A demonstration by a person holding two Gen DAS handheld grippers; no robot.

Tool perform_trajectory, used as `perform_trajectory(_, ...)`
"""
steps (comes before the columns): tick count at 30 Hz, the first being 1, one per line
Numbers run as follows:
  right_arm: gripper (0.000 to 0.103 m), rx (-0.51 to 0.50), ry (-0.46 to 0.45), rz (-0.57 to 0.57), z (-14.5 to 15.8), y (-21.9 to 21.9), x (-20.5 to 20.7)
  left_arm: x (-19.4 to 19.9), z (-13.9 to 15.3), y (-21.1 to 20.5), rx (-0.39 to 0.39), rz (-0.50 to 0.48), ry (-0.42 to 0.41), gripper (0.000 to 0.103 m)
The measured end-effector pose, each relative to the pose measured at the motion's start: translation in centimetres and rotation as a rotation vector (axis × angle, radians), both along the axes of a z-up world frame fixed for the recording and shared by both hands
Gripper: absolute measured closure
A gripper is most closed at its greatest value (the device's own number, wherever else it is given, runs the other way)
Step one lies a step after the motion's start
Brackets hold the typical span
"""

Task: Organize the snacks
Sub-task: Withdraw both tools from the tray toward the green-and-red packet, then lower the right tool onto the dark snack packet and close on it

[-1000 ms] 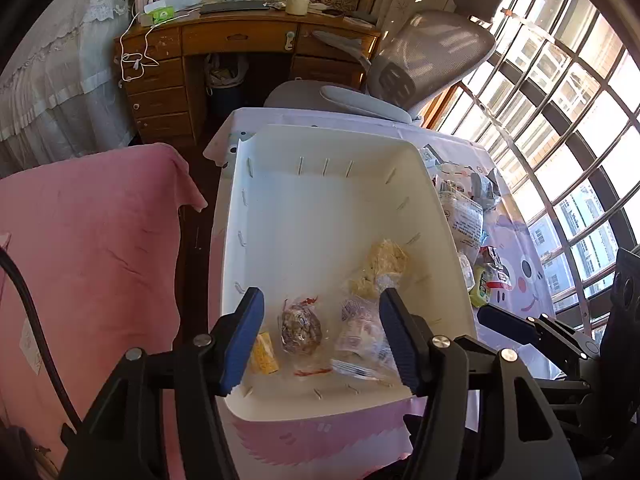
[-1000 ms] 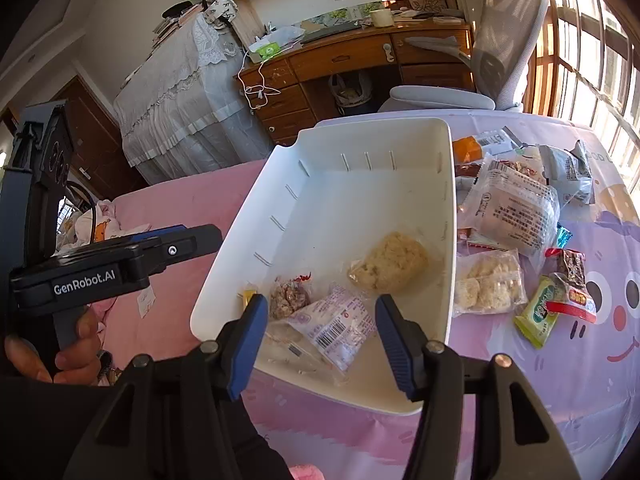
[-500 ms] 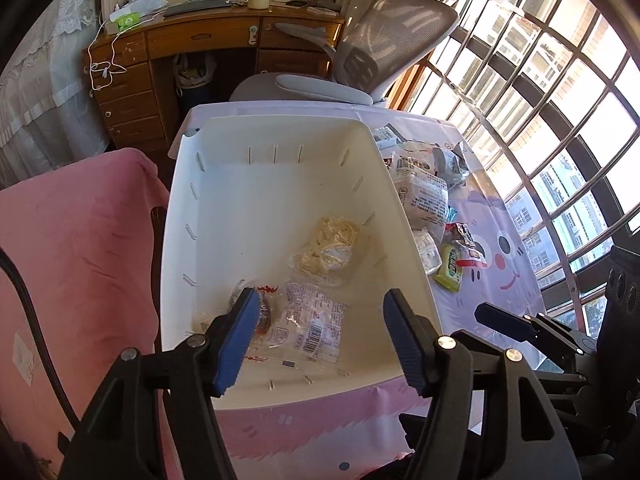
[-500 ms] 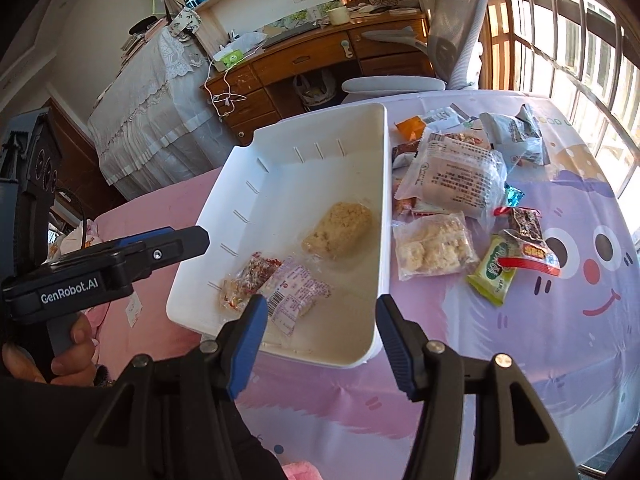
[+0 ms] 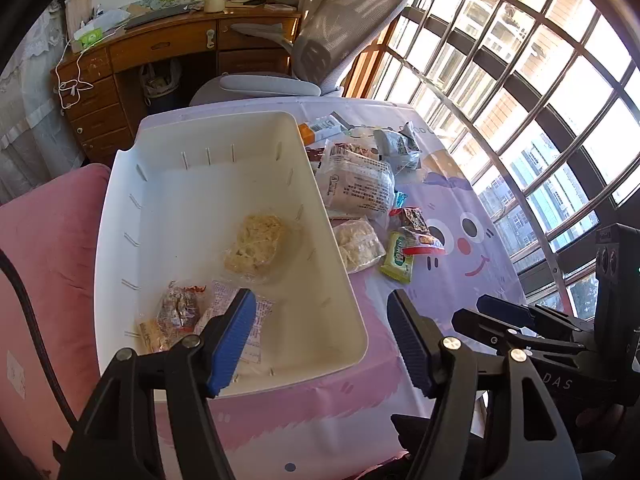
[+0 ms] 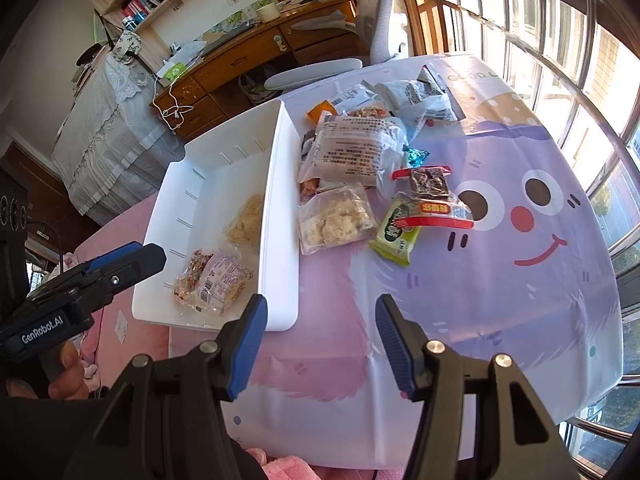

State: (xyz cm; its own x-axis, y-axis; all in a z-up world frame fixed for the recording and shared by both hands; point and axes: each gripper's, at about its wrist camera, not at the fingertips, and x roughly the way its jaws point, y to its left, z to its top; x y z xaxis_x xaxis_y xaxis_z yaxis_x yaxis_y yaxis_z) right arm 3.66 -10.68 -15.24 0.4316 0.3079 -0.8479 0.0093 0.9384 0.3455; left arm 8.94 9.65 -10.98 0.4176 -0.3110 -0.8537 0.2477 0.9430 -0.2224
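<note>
both claws are empty, left claw (image 5: 320, 336) opening, right claw (image 6: 318, 344) parted; reaching into the snack pile (image 6: 360, 168) (slippery wrappers) could drag neighbours off the counter (image 6: 520, 300).

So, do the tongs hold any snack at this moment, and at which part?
Nothing is held. The left tongs are opening over the white bin's near corner, with nothing gripped between them. The right tongs stand open above the tablecloth.

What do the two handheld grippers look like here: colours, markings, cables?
Both are black angular frames with silver screws and two blue ribbed finger pads. The left gripper trails a black cable and reads "GenRobot.AI" in white. The right gripper shows "DAS" lettering and round lenses on its body.
</note>
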Motion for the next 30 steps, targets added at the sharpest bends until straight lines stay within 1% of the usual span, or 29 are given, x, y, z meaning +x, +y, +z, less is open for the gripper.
perform_trajectory(4, 0.046, 0.003, 0.025, -0.033, 0.1, -2.4, 0.4, -0.2, 0.1, -2.2, 0.007, -0.014, -0.011, 0.034)
perform_trajectory(7, 0.046, -0.007, 0.027, -0.029, 0.2, -3.8, 1.1, -0.3, 0.1, -3.9, 0.004, -0.019, -0.015, 0.034)
perform_trajectory(10, 0.045, 0.007, 0.030, -0.027, 0.4, -5.3, 1.9, -0.4, 0.0, -5.6, 0.008, -0.018, -0.017, 0.032)
perform_trajectory(12, 0.042, 0.015, 0.034, -0.025, 0.4, -6.3, 2.6, -0.4, -0.2, -6.8, 0.020, -0.013, -0.019, 0.030)
perform_trajectory(18, 0.042, 0.035, 0.069, -0.013, -0.4, -9.0, 5.2, -0.4, -1.0, -10.2, 0.034, -0.001, -0.012, 0.029)
perform_trajectory(20, 0.042, 0.045, 0.090, -0.017, -0.8, -9.8, 6.0, -0.3, -1.3, -11.3, 0.038, 0.008, -0.010, 0.024)
perform_trajectory(21, 0.042, 0.049, 0.100, -0.016, -1.0, -10.2, 6.5, -0.2, -1.6, -11.8, 0.039, 0.011, -0.010, 0.023)
perform_trajectory(30, 0.042, 0.120, 0.214, -0.016, -3.7, -12.7, 10.8, 1.3, -4.9, -15.3, 0.068, 0.054, 0.027, 0.023)
